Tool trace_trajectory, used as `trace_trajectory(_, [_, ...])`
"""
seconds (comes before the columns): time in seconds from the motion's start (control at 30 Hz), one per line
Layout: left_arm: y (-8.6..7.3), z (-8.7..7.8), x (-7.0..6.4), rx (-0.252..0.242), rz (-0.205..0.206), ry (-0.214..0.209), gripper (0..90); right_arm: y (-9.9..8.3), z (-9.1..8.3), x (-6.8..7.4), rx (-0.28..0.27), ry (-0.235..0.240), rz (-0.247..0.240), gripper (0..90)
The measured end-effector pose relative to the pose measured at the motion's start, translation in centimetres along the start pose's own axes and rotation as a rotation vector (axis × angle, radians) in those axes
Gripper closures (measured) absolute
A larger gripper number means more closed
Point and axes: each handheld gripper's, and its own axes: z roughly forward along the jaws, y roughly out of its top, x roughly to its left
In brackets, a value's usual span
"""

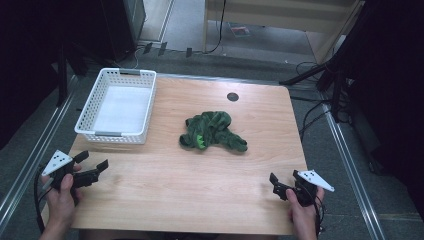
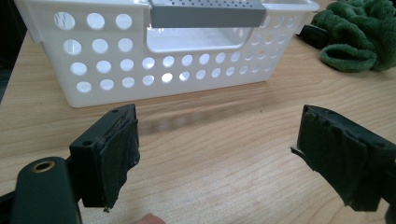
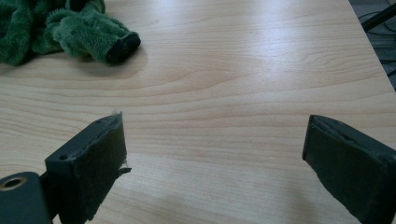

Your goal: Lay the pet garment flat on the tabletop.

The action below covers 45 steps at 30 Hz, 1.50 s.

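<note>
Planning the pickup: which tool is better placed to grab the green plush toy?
Probably the right tool: the green plush toy lies right of the table's centre with bare wood between them, and its limb shows just ahead in the right gripper view. The left tool faces the white basket.

Left tool (image 1: 92, 164) and right tool (image 1: 283, 181) gape wide
</note>
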Motion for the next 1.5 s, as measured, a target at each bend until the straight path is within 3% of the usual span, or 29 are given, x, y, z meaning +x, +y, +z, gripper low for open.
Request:
trace_trajectory(0.4, [0.0,0.0,0.0,0.000,0.001,-0.002,13.3,0.1,-0.2,0.2,-0.007,-0.004,-0.024,8.5])
trace_trajectory(0.5, [0.0,0.0,0.0,0.001,0.001,-0.002,13.3,0.4,-0.2,0.5,-0.012,0.018,-0.035,9.3])
trace_trajectory(1.07, [0.0,0.1,0.0,0.010,-0.002,-0.010,13.3,4.2,0.5,6.9,-0.037,0.150,-0.182,11.7])
trace_trajectory(1.3, [0.0,0.0,0.1,0.011,-0.003,-0.014,13.4,5.2,1.6,8.6,-0.031,0.180,-0.183,11.7])
trace_trajectory(1.5, [0.0,0.0,0.0,0.007,-0.003,-0.013,13.3,7.1,3.4,11.1,-0.040,0.198,-0.192,8.9])
